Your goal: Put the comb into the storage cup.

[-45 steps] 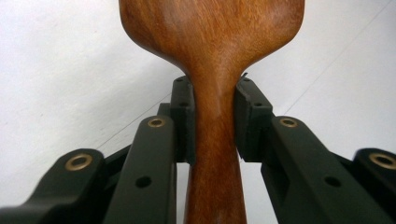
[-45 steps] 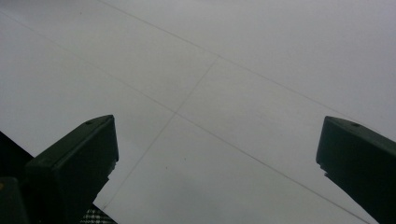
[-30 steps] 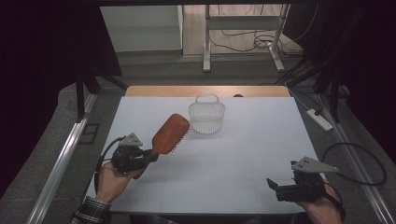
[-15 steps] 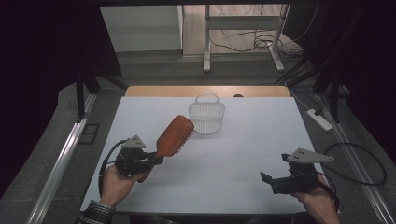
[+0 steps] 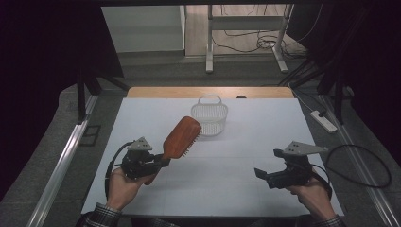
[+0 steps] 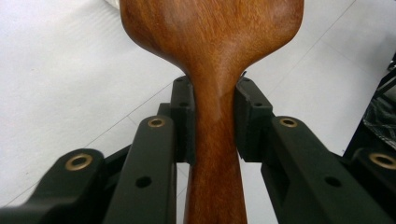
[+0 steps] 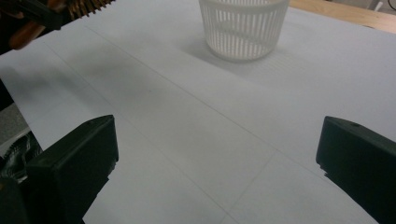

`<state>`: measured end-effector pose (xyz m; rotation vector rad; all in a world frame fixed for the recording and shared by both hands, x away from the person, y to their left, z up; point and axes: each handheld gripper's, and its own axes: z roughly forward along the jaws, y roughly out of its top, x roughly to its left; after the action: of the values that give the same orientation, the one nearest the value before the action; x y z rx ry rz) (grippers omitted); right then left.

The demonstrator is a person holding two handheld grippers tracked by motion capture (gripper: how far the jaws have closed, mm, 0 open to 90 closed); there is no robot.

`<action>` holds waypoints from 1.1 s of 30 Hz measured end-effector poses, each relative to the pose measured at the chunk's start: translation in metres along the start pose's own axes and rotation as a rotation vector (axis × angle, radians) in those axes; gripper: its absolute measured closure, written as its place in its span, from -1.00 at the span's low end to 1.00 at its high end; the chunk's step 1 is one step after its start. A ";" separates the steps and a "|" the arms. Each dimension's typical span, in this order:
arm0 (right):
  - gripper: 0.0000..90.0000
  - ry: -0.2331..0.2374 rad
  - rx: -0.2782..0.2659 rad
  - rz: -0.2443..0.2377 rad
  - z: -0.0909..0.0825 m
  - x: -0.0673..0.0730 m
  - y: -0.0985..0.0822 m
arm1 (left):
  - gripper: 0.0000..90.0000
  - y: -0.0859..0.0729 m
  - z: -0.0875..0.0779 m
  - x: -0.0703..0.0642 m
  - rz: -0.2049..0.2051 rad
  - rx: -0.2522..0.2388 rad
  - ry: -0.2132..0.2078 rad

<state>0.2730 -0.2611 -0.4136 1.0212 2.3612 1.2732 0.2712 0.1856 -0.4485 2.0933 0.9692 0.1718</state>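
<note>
A brown wooden hairbrush (image 5: 181,137) is held off the white table (image 5: 246,142), bristles facing down and to the right, its head pointing toward a white slotted basket (image 5: 209,116). My left gripper (image 5: 158,161) is shut on its handle; the left gripper view has both black pads pressed against the narrow wooden neck of the hairbrush (image 6: 215,112). My right gripper (image 5: 262,175) hovers over the table's right front with its jaws wide apart and nothing between them. From the right gripper (image 7: 217,154) the basket (image 7: 243,28) stands ahead, upright, with the brush's bristles (image 7: 88,5) at the top left.
A wooden strip (image 5: 208,92) runs along the table's far edge behind the basket. A power strip (image 5: 323,120) and cables lie on the floor to the right. A metal rail (image 5: 61,165) borders the left side.
My right gripper has moved left and a little up, toward the table's middle. The left gripper and hairbrush have shifted slightly nearer and to the right.
</note>
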 end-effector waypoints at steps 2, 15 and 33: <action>-1.00 0.009 -0.013 0.000 0.003 0.001 0.003 | 0.60 0.001 0.001 0.000 0.003 -0.004 -0.005; -1.00 0.055 -0.010 0.004 0.019 0.007 0.019 | 0.60 0.011 0.007 -0.003 0.039 -0.021 -0.015; -1.00 0.108 -0.011 0.054 0.042 0.014 0.038 | 0.60 0.022 0.018 -0.005 0.063 -0.018 -0.028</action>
<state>0.3027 -0.2115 -0.4052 1.0441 2.4181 1.3922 0.2882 0.1629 -0.4440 2.1056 0.8832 0.1820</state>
